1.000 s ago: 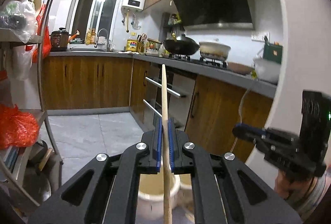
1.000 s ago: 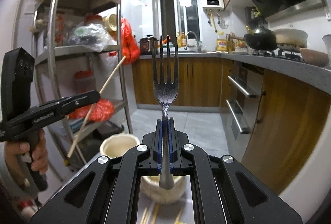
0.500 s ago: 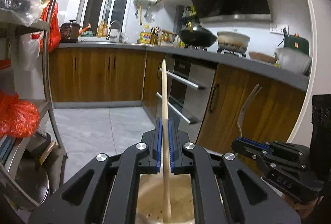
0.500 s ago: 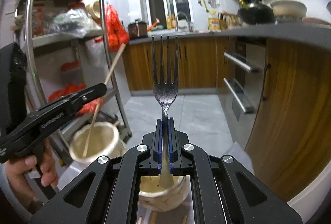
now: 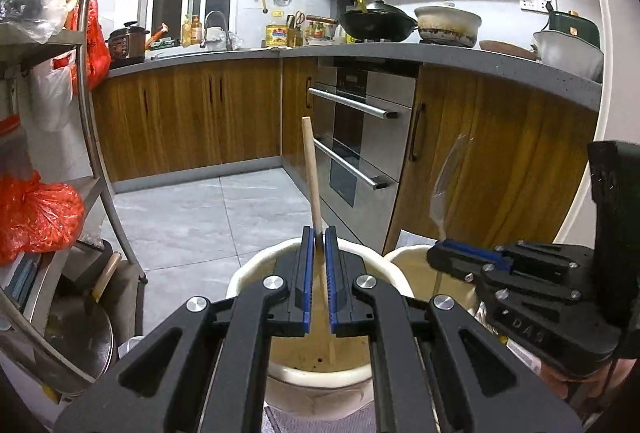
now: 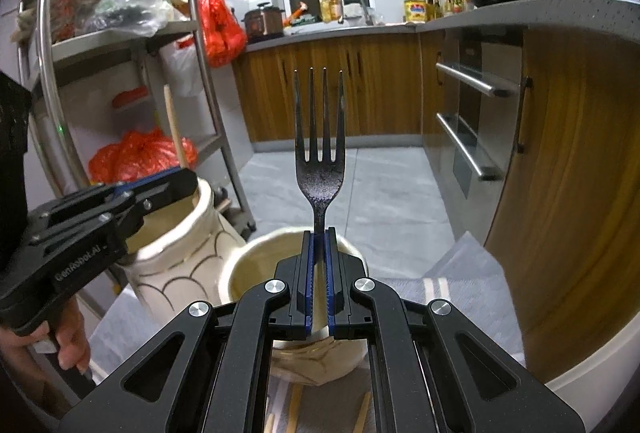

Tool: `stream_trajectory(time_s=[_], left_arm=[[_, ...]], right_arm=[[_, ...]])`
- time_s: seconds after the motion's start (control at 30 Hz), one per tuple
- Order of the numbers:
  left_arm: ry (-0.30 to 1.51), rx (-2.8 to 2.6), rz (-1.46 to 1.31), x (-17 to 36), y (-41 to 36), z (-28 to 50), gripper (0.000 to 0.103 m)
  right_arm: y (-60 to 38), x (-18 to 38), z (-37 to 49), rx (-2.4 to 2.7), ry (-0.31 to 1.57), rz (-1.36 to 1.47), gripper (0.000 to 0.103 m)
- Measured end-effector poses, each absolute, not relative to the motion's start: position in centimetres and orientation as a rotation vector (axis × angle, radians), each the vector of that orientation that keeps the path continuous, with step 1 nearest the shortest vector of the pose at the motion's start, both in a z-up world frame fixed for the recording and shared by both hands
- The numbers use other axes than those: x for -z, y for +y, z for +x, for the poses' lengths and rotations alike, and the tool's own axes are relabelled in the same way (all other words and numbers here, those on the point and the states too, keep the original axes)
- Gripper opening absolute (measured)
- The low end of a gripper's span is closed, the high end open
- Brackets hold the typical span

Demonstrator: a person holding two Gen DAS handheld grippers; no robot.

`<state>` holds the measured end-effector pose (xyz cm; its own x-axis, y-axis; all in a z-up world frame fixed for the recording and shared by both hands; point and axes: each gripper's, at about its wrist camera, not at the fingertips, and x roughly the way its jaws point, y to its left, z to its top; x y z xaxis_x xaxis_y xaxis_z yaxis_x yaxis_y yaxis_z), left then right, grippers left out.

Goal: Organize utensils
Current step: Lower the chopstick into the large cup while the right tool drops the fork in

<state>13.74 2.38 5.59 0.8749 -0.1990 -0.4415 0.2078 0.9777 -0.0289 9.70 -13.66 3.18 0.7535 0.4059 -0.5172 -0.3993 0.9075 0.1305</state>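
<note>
My left gripper [image 5: 319, 239] is shut on a wooden chopstick [image 5: 311, 169] that stands upright, its lower end inside a cream ceramic holder [image 5: 248, 273] right under the jaws. My right gripper [image 6: 319, 235] is shut on the handle of a dark metal fork [image 6: 319, 137], tines up, with the handle's end down in a second cream holder [image 6: 244, 265]. In the right wrist view the left gripper [image 6: 176, 187] and its chopstick [image 6: 174, 129] hang over the taller holder [image 6: 180, 257] at left. In the left wrist view the right gripper [image 5: 452, 253] and fork [image 5: 446, 185] are at right.
The holders stand on a grey striped cloth [image 6: 460, 281], with loose chopsticks [image 6: 294, 409] lying near its front. A metal shelf rack [image 6: 208, 81] with red bags [image 6: 140, 153] stands at left. Wooden cabinets [image 5: 500, 169] and an oven [image 5: 360, 137] line the right.
Both grippers have come down and tipped forward. The chopstick's lower end now sits inside its holder and the fork's handle has sunk into the other holder.
</note>
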Motion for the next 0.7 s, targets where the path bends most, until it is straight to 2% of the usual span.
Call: stream_trajectory(time_s=[0.2,0.37,0.53,0.7], left_arm=[[0.473,0.208,0.035,-5.8,2.3,13.9,0.009],[0.458,0.19,0.028,-6.2,2.6,13.5,0.039],[0.463,0.174,0.009,-6.6,3.4,13.3,0.045],[0.455,0.157,0.0,-6.9,4.2,13.0,0.049]], right_arm=[[-13.5,-2.7,10.0,-0.431,0.585,0.012,0.006],[-13.4,-2.7,10.2,-0.42,0.585,0.011,0.006],[-13.5,-2.8,10.4,-0.422,0.587,0.026,0.007],[-13.7,-2.8,10.0,-0.424,0.578,0.03,0.015]])
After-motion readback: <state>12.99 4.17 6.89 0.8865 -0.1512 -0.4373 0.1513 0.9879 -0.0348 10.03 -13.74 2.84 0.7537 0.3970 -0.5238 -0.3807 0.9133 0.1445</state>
